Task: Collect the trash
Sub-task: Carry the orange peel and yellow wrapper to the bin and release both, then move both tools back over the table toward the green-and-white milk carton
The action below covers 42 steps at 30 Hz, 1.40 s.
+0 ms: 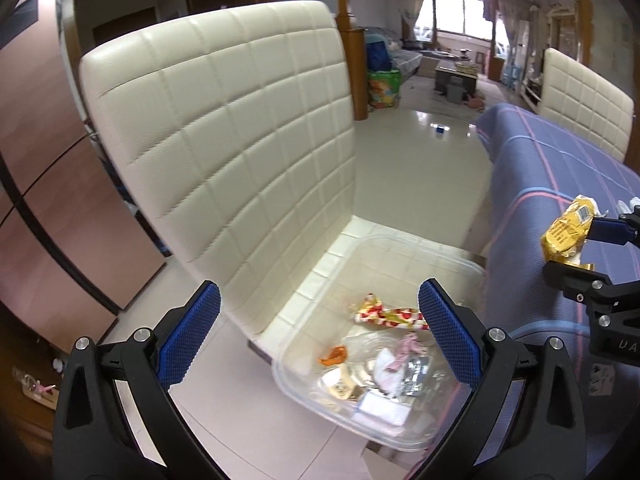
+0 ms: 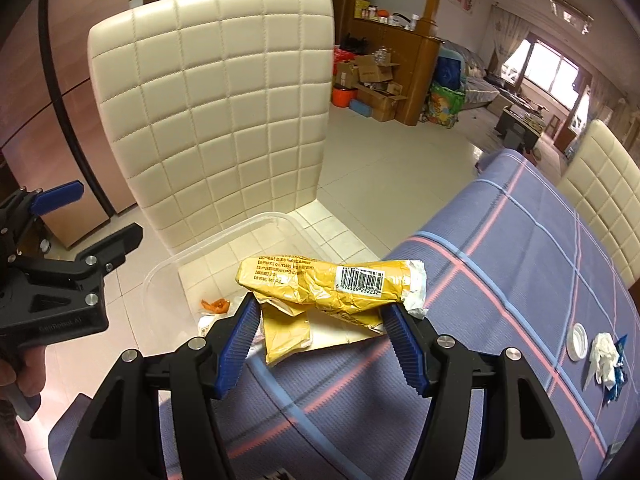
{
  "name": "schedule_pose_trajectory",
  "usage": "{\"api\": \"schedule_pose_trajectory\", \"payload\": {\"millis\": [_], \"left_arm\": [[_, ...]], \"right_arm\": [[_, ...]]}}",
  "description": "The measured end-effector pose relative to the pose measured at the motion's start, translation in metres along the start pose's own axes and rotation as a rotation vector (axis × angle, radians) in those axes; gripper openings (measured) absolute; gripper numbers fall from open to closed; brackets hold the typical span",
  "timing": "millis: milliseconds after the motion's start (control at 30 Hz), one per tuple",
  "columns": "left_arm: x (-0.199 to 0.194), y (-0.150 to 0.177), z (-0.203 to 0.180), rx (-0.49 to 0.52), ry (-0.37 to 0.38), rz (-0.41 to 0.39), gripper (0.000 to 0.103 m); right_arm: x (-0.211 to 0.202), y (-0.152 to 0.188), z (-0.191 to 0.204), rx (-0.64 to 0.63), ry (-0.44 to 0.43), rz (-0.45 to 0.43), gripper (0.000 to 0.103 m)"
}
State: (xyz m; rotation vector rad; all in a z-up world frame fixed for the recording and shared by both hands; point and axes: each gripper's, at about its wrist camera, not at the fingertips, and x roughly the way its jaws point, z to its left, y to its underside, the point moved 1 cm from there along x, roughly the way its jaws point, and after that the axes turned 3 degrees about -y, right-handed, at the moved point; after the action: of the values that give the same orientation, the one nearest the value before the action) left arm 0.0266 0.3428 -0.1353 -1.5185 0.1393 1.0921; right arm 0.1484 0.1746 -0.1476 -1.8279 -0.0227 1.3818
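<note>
A clear plastic bin [image 1: 460,260] sits on the seat of a cream chair [image 1: 224,128] and holds several wrappers, among them a red-and-yellow one [image 1: 384,314]. My left gripper [image 1: 320,332] is open and empty, just above the bin's near side. My right gripper [image 2: 320,330] is shut on a crumpled yellow wrapper with a barcode [image 2: 332,284], held over the table edge beside the bin [image 2: 168,264]. From the left wrist view the wrapper [image 1: 566,232] shows at far right between the right gripper's fingers [image 1: 576,276].
A table with a blue plaid cloth [image 2: 500,248] is on the right. On it lie a white lid [image 2: 577,342] and white and blue scraps [image 2: 606,360]. A second cream chair [image 2: 600,176] stands beyond the table. Tiled floor [image 1: 420,152] lies past the chair.
</note>
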Motion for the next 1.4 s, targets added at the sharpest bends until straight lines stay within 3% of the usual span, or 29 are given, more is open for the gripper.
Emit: {"api": "schedule_pose_trajectory", "payload": {"millis": [200, 400, 900, 1067, 1400], "left_arm": [[0.001, 0.003, 0.018, -0.026, -0.025, 0.005, 0.098], [0.003, 0.004, 0.024, -0.029, -0.026, 0.008, 0.098], [-0.023, -0.005, -0.002, 0.004, 0.01, -0.029, 0.098], [-0.039, -0.01, -0.031, 0.041, 0.063, -0.032, 0.098], [-0.078, -0.014, -0.157, 0.239, 0.213, -0.08, 0.098]], "right_arm": [[0.002, -0.009, 0.018, -0.041, -0.021, -0.021, 0.063], [-0.001, -0.011, 0.019, -0.048, 0.027, -0.032, 0.079], [-0.039, 0.008, -0.018, 0.054, 0.033, -0.061, 0.079], [-0.065, 0.026, -0.038, 0.079, 0.07, -0.074, 0.079], [-0.126, 0.1, -0.121, 0.209, 0.243, -0.092, 0.079]]}}
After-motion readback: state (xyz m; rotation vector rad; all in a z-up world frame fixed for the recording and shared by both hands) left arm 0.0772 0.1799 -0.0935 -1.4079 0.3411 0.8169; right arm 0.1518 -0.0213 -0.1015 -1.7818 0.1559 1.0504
